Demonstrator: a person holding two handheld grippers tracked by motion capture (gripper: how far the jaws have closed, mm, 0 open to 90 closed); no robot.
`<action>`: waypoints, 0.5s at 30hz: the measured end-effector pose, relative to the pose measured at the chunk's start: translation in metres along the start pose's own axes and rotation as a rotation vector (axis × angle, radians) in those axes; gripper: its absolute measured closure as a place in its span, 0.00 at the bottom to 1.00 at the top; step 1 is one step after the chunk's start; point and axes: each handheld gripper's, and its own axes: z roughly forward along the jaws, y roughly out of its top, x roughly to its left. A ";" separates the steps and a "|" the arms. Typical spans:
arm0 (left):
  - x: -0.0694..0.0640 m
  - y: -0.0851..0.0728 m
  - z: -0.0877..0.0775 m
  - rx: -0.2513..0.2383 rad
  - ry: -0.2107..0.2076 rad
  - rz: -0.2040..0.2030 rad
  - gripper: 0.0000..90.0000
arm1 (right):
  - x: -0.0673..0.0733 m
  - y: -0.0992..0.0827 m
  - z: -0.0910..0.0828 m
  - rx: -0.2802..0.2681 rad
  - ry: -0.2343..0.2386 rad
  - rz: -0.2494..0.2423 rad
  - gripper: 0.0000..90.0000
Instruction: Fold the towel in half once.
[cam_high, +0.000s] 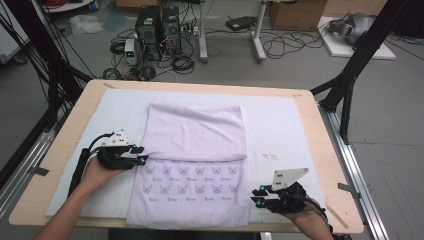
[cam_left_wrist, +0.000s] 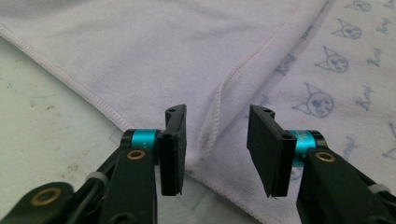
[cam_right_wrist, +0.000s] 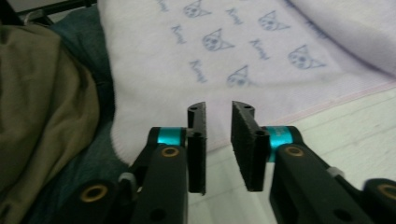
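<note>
Nearest the high camera, the person's forearms enter from the bottom edge, each hand carrying a two-jaw gripper. The right gripper (cam_high: 257, 196) hovers off the towel's near right corner; the right gripper view shows its jaws parted by a narrow gap with nothing between them, above the towel's hem and the white mat. The left gripper (cam_high: 141, 154) sits at the towel's left edge, level with the fold line; the left gripper view shows its jaws standing apart and empty, with the stitched corner of the folded-over flap lying on the mat beyond the gap.

The lilac towel (cam_high: 192, 145) lies flat on the white mat (cam_high: 280, 125) over the wooden table (cam_high: 327, 165), its long axis running from the person toward the far edge. The far portion shows a plain face folded over; the near portion shows a printed cat-face pattern.

The right gripper view alone reveals the towel's near edge hanging over the table toward the person's clothing (cam_right_wrist: 42, 98).
</note>
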 end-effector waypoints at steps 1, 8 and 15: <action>0.000 0.000 0.000 0.001 0.001 0.000 0.63 | -0.002 0.002 0.002 -0.004 0.009 -0.006 0.82; -0.001 0.001 -0.003 -0.008 0.003 -0.004 0.61 | -0.003 0.002 0.038 0.051 0.098 -0.030 0.79; -0.002 0.000 -0.001 -0.017 0.002 -0.007 0.58 | 0.006 -0.005 0.040 0.085 0.126 -0.085 0.78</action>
